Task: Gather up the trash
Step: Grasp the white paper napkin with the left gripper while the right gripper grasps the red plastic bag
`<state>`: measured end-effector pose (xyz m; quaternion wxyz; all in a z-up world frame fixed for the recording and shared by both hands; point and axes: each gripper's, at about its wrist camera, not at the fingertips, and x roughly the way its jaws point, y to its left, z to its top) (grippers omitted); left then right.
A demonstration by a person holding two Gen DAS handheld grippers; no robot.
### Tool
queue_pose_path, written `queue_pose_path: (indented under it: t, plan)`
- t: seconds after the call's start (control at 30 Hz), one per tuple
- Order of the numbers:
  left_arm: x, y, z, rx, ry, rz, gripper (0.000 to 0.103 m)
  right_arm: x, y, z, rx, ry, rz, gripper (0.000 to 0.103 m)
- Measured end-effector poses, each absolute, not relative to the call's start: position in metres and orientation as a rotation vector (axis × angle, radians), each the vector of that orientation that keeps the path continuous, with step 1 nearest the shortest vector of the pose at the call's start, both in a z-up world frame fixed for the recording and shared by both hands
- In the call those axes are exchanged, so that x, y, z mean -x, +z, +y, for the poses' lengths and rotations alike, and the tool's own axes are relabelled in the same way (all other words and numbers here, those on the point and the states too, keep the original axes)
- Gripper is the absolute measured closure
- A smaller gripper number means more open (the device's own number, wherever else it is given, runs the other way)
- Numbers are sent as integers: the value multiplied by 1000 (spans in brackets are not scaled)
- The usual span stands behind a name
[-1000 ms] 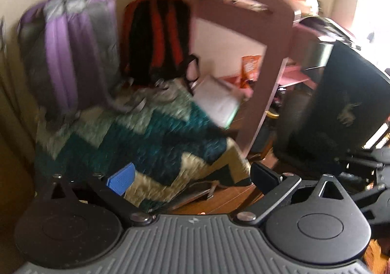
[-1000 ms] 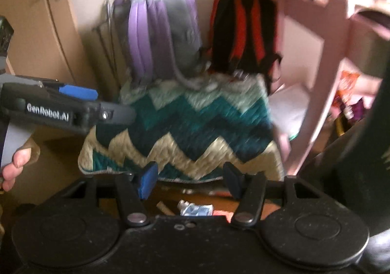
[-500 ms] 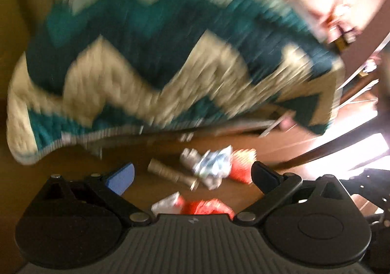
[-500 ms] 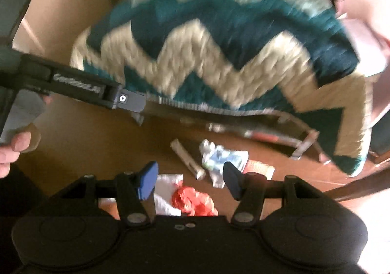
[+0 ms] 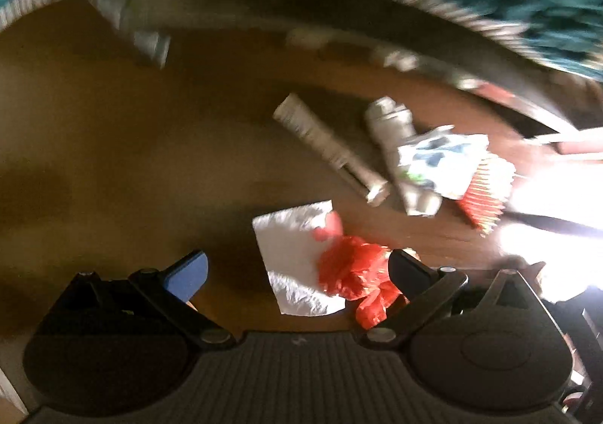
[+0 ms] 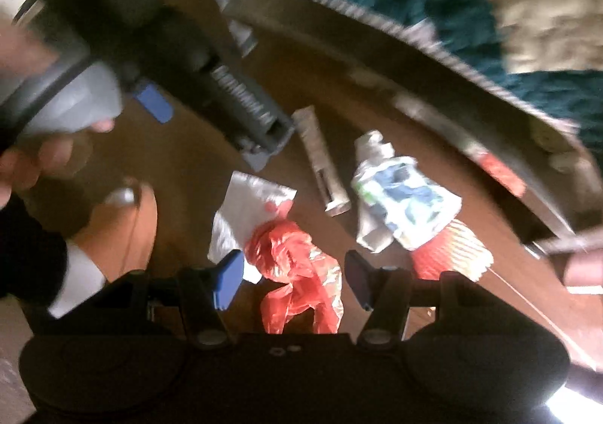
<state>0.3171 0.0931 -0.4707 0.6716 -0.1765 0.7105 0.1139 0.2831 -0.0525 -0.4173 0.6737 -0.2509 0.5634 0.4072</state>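
Note:
Trash lies on the brown wooden floor below both grippers. In the left wrist view a white paper sheet (image 5: 294,254) and a crumpled red plastic bag (image 5: 354,273) lie between the fingers of my open left gripper (image 5: 297,273). Further off are a rolled paper tube (image 5: 328,149), a blue and white wrapper (image 5: 437,164) and a red striped wrapper (image 5: 486,194). My right gripper (image 6: 294,277) is open above the red plastic bag (image 6: 297,265), beside the white paper sheet (image 6: 245,213). The left gripper (image 6: 207,130) hangs at upper left of the right wrist view, held by a hand (image 6: 22,160).
A teal and cream quilt (image 6: 452,9) hangs over a bed edge (image 5: 377,20) just beyond the trash. What looks like a person's foot (image 6: 124,224) stands left of the paper. Bright sunlight (image 5: 557,205) washes out the floor at right.
Both grippers have dropped toward the floor and tipped downward. The backpacks and the bed top have left view; the trash now fills it. Both jaws stay open.

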Motion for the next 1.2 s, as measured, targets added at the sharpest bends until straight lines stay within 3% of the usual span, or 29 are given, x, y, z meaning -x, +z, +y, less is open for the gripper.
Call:
queue_pose_path:
  t: [0.4,0.83,0.9,1.07,1.2]
  plan:
    - [-306,-583,111,597,379,1748,0,-289,-506,-18,650,1029,1333,44]
    - [-296,-609,102,580,359,1755,4,-286,-555,1,741,1004,1379,44]
    - [-296,-611,99,575,350,1758,10,-288,-558,0,733,996,1394,44]
    - [-293,-615,96,583,333,1768,49,-295,-557,-8,664,943,1420,46]
    - [-296,-618,96,536,321,1764,53,-306,-557,-17,586,875,1469,47]
